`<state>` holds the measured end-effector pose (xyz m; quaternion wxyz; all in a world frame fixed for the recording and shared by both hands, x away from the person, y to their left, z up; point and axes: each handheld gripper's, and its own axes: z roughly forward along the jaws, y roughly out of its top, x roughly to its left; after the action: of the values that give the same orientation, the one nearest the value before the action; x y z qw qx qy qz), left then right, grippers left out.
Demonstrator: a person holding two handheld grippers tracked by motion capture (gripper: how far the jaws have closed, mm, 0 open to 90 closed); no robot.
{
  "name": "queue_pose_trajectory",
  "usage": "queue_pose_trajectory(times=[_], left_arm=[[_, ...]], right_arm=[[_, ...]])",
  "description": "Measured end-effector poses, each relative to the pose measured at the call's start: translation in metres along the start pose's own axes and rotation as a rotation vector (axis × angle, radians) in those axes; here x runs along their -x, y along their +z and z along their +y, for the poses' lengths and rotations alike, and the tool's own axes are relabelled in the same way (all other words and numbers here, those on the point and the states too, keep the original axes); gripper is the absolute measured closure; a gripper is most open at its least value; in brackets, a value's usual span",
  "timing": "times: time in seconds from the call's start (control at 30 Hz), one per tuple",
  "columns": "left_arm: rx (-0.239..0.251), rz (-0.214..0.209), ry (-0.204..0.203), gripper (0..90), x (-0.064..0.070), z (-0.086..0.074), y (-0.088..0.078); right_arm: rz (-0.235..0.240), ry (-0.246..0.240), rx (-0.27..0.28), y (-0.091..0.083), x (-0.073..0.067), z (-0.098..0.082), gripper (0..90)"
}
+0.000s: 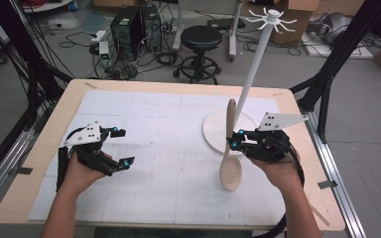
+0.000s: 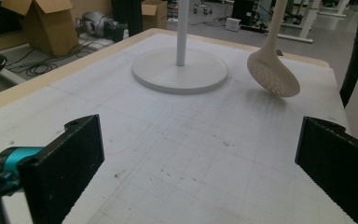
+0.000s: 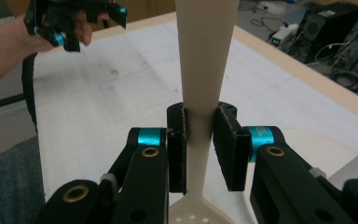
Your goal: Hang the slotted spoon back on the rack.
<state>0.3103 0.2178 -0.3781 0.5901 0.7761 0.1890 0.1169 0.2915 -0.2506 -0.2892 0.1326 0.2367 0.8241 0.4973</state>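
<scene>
A beige slotted spoon (image 1: pixel 229 158) hangs upright, bowl down, above the white mat. My right gripper (image 1: pixel 236 138) is shut on its handle (image 3: pixel 200 70), both pads pressing the narrow neck just above the perforated bowl (image 3: pixel 196 214). The spoon (image 2: pixel 272 70) is held close to the round base (image 2: pixel 181 70) of a white hook stand (image 1: pixel 258 54). My left gripper (image 1: pixel 120 147) hovers open over the left part of the mat, jaws wide apart with nothing between them (image 2: pixel 196 158).
The white gridded mat (image 1: pixel 168 148) covers a wooden table (image 1: pixel 25 188). The stand's pole rises to a ring of hooks (image 1: pixel 272 20). Beyond the table stand a black stool (image 1: pixel 201 42), computer towers (image 1: pixel 134 27) and cardboard boxes.
</scene>
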Motion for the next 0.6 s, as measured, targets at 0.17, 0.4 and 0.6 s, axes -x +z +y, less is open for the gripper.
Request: queue_pose_trajectory(times=[0.17, 0.4, 0.6], left_arm=[[0.001, -0.001, -0.001, 1.7, 0.000, 0.000, 0.000], [0.008, 0.000, 0.001, 1.7, 0.000, 0.000, -0.001], [0.013, -0.004, -0.004, 1.7, 0.000, 0.001, -0.002]], right_arm=[[-0.010, -0.009, 0.031, -0.010, 0.002, 0.010, 75.4], [-0.022, 0.002, 0.063, -0.023, 0.006, 0.021, 75.4], [-0.068, 0.015, 0.067, -0.042, 0.022, 0.034, 75.4]])
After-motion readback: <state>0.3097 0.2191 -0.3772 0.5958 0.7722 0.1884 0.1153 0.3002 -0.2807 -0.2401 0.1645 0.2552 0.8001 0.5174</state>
